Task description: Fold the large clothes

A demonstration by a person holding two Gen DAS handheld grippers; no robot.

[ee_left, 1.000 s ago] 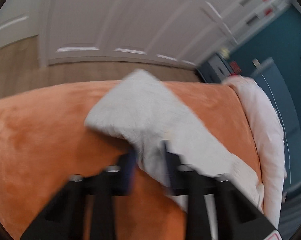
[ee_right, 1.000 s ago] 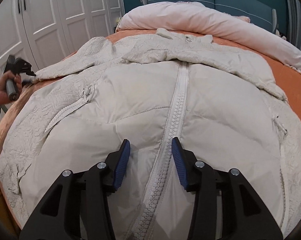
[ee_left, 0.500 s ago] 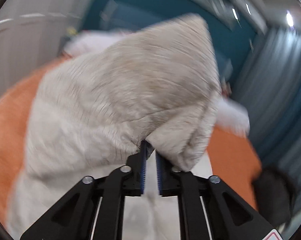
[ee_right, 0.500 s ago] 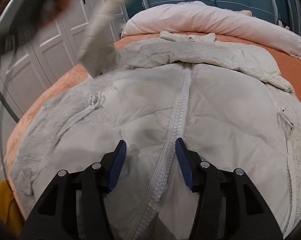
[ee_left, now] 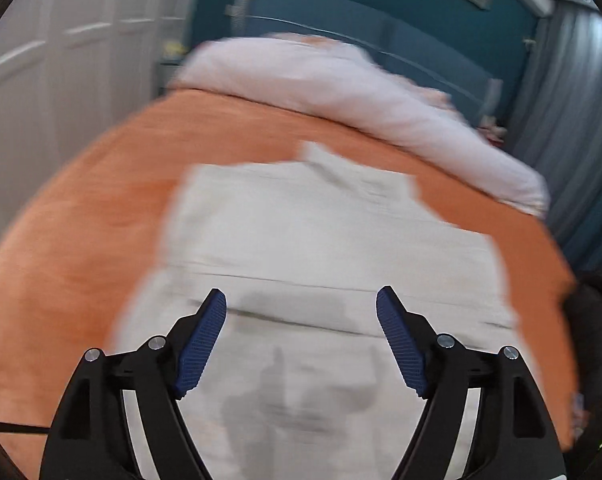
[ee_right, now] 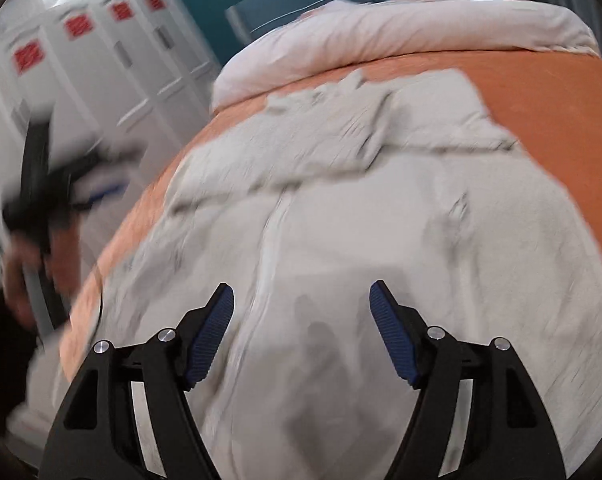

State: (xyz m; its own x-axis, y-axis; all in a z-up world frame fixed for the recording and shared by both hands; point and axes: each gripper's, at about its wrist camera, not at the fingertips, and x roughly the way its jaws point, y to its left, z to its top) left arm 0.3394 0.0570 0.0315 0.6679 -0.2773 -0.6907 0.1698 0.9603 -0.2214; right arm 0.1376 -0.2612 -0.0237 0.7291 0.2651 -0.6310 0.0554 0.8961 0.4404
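Note:
A large cream padded coat (ee_right: 361, 216) lies spread on the orange bed, zip (ee_right: 273, 232) up the middle, sleeve folded across its chest. It fills the lower half of the left wrist view as coat (ee_left: 309, 264), blurred. My left gripper (ee_left: 301, 312) hovers over it, jaws opening wide with nothing between them. My right gripper (ee_right: 301, 304) hangs above the coat's lower front, right of the zip, jaws also opening and empty. The left gripper (ee_right: 41, 184) shows as a dark blur in a hand at the left edge of the right wrist view.
The orange bedspread (ee_left: 81, 240) surrounds the coat. A pale pink duvet (ee_right: 381, 36) is heaped at the head of the bed before a teal headboard (ee_left: 341, 16). White wardrobe doors (ee_right: 101, 60) line the left side. Grey curtains (ee_left: 573, 120) hang at right.
My left gripper swung the sleeve over onto the coat and let it go, its jaws going from shut to wide. My right gripper lifted, rolled and widened over the coat's front.

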